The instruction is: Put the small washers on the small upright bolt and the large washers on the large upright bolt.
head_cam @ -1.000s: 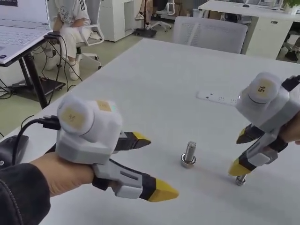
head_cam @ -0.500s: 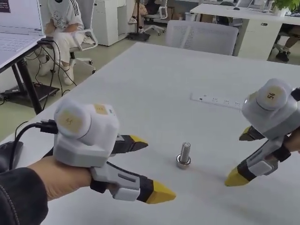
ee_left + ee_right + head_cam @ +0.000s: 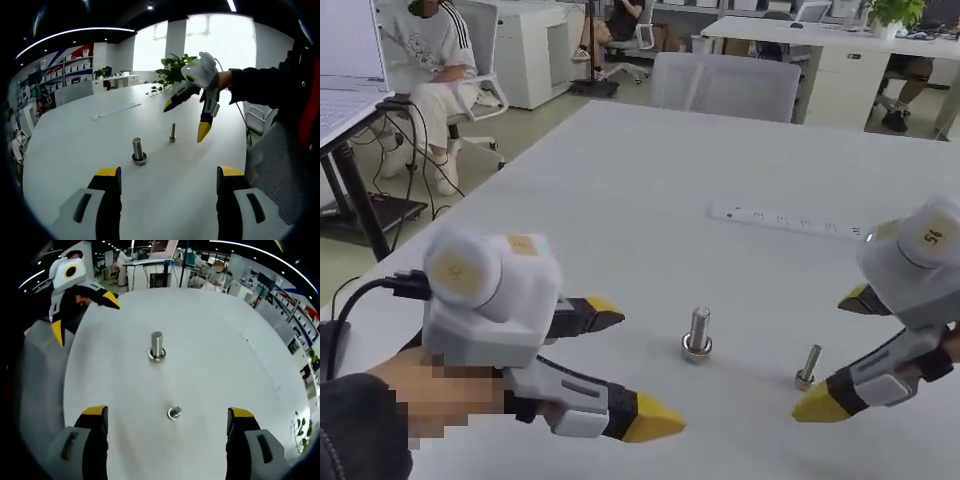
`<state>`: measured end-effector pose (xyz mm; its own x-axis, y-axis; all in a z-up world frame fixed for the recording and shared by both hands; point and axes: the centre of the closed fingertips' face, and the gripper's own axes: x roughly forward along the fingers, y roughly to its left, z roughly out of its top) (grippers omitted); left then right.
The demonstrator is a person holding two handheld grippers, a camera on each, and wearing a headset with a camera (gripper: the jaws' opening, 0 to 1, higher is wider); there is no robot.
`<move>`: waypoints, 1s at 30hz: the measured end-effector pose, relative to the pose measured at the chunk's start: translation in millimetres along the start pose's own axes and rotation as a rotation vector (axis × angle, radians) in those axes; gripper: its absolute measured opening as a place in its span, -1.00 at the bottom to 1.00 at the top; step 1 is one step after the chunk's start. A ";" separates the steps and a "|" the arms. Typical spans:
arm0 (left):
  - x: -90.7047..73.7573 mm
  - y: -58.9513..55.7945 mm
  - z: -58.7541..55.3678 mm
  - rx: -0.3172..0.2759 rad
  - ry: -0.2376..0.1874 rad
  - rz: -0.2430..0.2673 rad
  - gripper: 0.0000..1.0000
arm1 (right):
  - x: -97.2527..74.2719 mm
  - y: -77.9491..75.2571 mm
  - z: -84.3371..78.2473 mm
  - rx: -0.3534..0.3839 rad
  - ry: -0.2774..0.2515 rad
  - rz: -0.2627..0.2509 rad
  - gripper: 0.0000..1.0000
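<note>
Silver threaded large bolt [image 3: 697,335]: stands on its head near the middle of the white matte surface [image 3: 650,170], shank up so rings can be dropped over it. A wider collar [image 3: 139,160] circles its foot. Whether that is the head alone or washers already seated, I cannot tell.
Thin silver small bolt [image 3: 808,367]: at about 4 o'clock from the large bolt in the head view, near it but apart, and also thread-up. It looks a touch tilted there. In the right gripper view a ring shows round its foot too.
White-bodied left gripper [image 3: 632,368]: at 8 o'clock of the large bolt, well short of it. Its black, yellow-tipped jaws are spread wide with nothing between them. It is held low and aimed at the bolts, probably parked clear of the work.
Matching white right gripper [image 3: 832,352]: at 3 o'clock of the small bolt, with its lower yellow tip just beside the bolt's foot. The jaws are parted and empty, standing beside the bolt rather than clasping it.
Long white power strip [image 3: 785,222]: at 1 o'clock of the large bolt, well apart, with no part in the work.
Stage, as a judgement: both pairs of jaws are empty and each bolt has a ring at its foot, so the threading may be largely done. Any washers left would have to be fetched first.
</note>
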<state>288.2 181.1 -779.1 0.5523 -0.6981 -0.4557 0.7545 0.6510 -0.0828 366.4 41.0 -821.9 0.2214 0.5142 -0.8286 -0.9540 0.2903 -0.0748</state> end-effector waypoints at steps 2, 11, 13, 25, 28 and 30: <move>0.0 -0.8 -0.3 -0.001 0.001 -0.003 0.55 | -2.4 2.1 -2.7 0.007 -0.006 -0.008 1.00; -2.7 -2.3 0.7 0.001 -0.004 -0.005 0.56 | -14.0 17.4 -5.9 0.059 -0.063 -0.048 1.00; -3.6 -3.0 1.0 0.002 -0.006 -0.005 0.57 | -17.4 20.7 -6.0 0.067 -0.079 -0.063 1.00; -8.7 -12.5 1.1 0.016 -0.007 -0.018 0.58 | -32.0 52.8 -17.7 0.130 -0.150 -0.112 1.00; -11.1 -14.4 0.7 0.019 -0.001 -0.020 0.58 | -37.3 60.1 -17.2 0.174 -0.195 -0.129 1.00; -12.2 -15.6 1.3 0.020 -0.003 -0.022 0.59 | -40.1 64.1 -19.5 0.189 -0.206 -0.143 1.00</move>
<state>270.1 179.1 -771.2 0.5367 -0.7127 -0.4517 0.7733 0.6296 -0.0746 292.4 23.3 -804.2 0.4058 0.6045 -0.6855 -0.8600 0.5064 -0.0626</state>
